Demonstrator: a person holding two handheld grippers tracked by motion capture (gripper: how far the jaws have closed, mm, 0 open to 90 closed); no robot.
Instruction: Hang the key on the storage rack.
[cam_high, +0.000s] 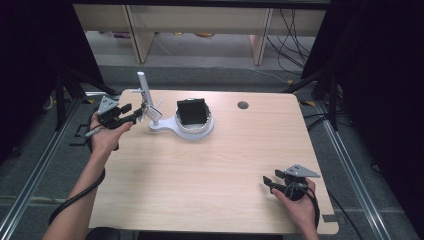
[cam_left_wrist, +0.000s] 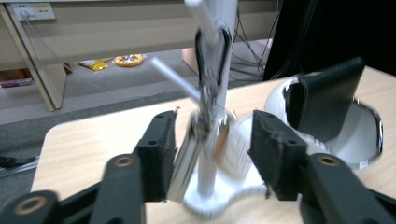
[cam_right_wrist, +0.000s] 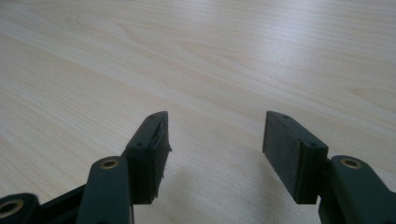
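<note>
The left tongs (cam_left_wrist: 212, 151) stood spread around the keys (cam_left_wrist: 205, 140) on the white stand (cam_high: 150, 117); the right tongs (cam_right_wrist: 215, 149) (spread too) rested on the counter (cam_high: 210, 170).

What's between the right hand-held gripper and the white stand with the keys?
Bare wooden table lies between the right hand-held gripper and the white stand, as the high view shows.

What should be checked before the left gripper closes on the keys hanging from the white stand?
1. Left gripper open: ok, jaws are spread.
2. Keys between its jaws: ok in the left gripper view, though blurred.
3. Post of the white stand out of the jaws' path: not ok, it stands between them too.
4. Keys free to lift off their hook: cannot tell.
5. Right gripper out of the way: ok, open over bare table.
6. Black wallet-like item in the stand's tray apart from the jaws: ok.
</note>
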